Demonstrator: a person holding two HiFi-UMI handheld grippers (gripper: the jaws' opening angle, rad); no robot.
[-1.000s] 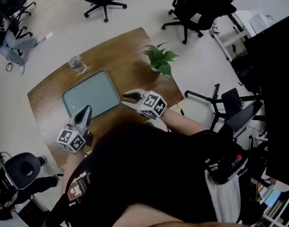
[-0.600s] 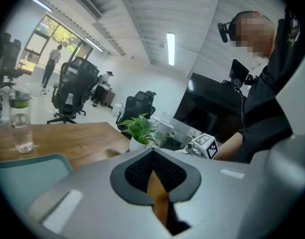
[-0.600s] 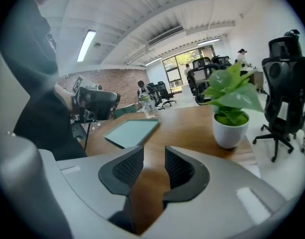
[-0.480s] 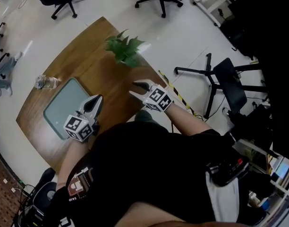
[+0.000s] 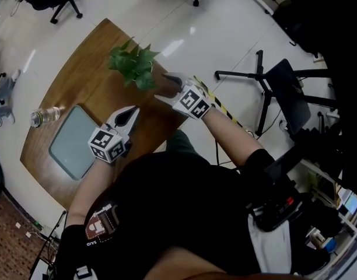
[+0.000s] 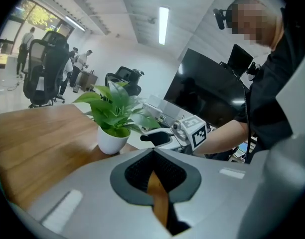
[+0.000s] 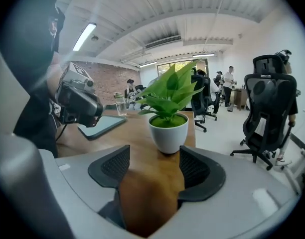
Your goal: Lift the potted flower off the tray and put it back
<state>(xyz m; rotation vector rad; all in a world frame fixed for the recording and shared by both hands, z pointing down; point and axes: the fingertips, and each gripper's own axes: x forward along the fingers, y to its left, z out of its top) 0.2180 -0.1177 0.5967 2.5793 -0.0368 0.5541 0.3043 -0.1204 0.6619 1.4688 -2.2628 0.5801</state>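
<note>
**A:** Where is the green, leafy potted flower (image 7: 168,132) in its round white pot right now?

**B:** It stands upright on the bare brown wooden worktop (image 5: 85,74), near an edge. It is off the flat grey-green rectangular tray (image 5: 70,142) and well apart from it. The tray lies further along the worktop, on the left tool's side.

**A:** Which hand is closer to it?

**B:** The right one. The right tool (image 5: 162,87) points straight at the pot, which sits dead ahead just past the tips. Its jaws are opening with only bare wood between them, so nothing is gripped yet.

**A:** And the other one?

**B:** The left tool (image 5: 132,111) is clenched on nothing. It hangs over the worktop between tray and plant, and in its own view the pot is ahead and off to the left.

**A:** So what does the next move depend on?

**B:** I'd say a straight push forward by the right tool, so the pot's round wall passes between the jaws. The pot's long axis is vertical, so a level grip from the side looks right. The tray is off toward the left tool, so the pot would have to be carried that way.
</note>
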